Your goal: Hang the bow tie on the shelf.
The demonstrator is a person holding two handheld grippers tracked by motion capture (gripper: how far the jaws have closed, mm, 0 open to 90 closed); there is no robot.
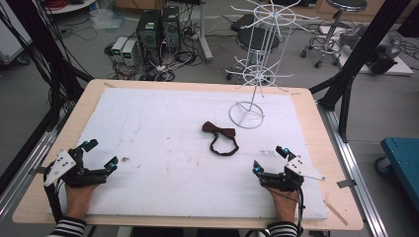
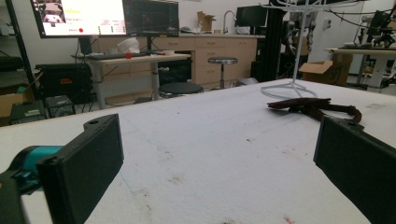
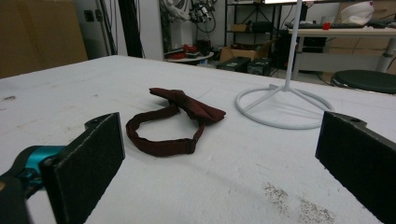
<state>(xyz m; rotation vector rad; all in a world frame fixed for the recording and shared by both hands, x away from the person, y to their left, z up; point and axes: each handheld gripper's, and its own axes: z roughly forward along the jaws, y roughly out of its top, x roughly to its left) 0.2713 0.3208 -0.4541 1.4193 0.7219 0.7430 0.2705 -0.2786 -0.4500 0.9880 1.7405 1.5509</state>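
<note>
Fingers spread wide on both sides: left gripper (image 1: 100, 154) and right gripper (image 1: 269, 159) rest low at the near edge of the white-padded counter (image 1: 148, 128), holding nothing. Between and beyond them, the dark red bow tie (image 1: 220, 137) lies flat mid-counter, just beside the white wire stand (image 1: 254, 69), well apart from both grippers.

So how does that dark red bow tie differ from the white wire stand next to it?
The dark red fabric bow tie lies flat and limp on the white table cover, its strap looped toward the person; the white wire display stand stands upright on a ring base, with hook arms spread at two levels. The bow tie is small and low, the stand far taller. Both sit untouched, apart from each other.
</note>
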